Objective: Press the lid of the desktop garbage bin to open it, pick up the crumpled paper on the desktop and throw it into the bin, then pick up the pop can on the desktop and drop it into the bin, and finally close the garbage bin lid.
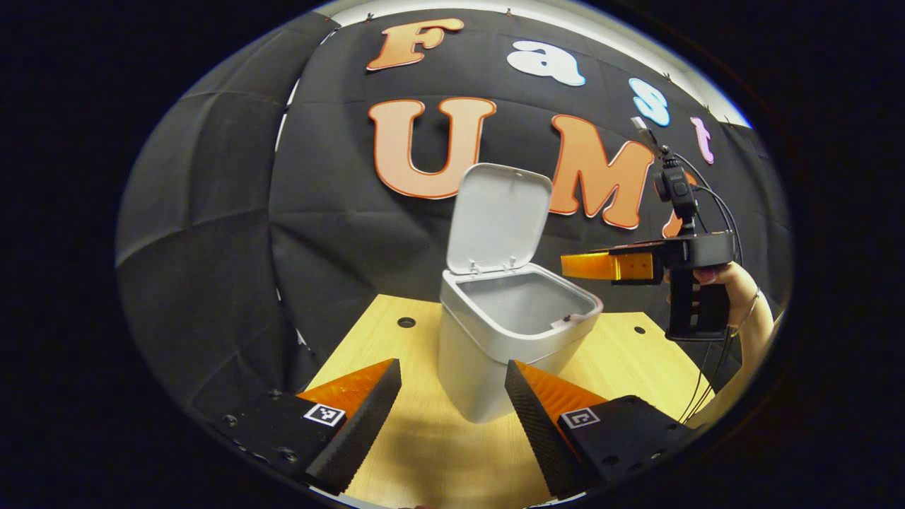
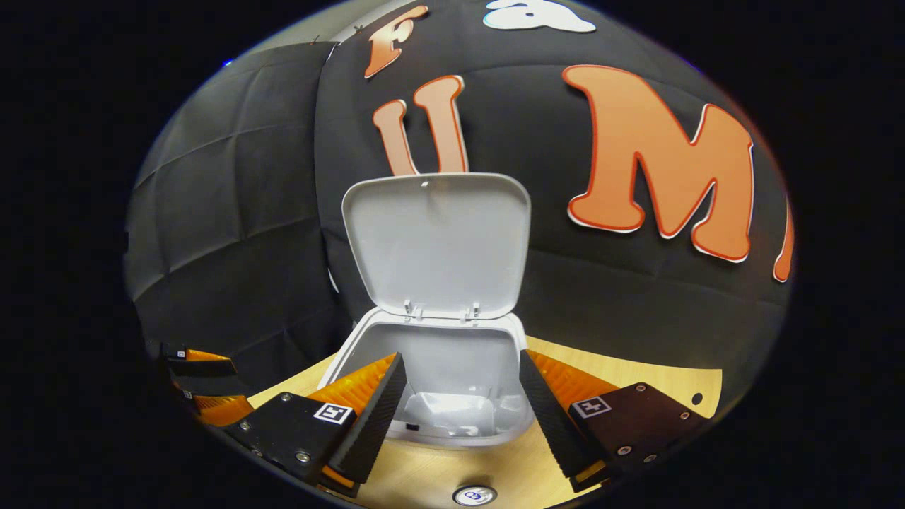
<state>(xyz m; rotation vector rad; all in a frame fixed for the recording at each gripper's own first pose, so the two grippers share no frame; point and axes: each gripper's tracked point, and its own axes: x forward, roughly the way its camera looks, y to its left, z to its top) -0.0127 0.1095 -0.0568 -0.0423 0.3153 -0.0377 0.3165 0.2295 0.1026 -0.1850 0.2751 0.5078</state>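
The grey desktop bin stands on the wooden table with its lid swung upright. My left gripper is open and holds nothing, just in front of the bin. A hand holds my right gripper level above the bin's right rim. In the right gripper view that gripper is open and looks down into the bin, where a pale crumpled mass lies on the bottom. The round top of a pop can shows on the table below the right gripper. The left gripper appears at the far left.
The wooden tabletop has small round holes near the back. The black cloth wall stands close behind the bin. A cable hangs from the right gripper beside the person's forearm.
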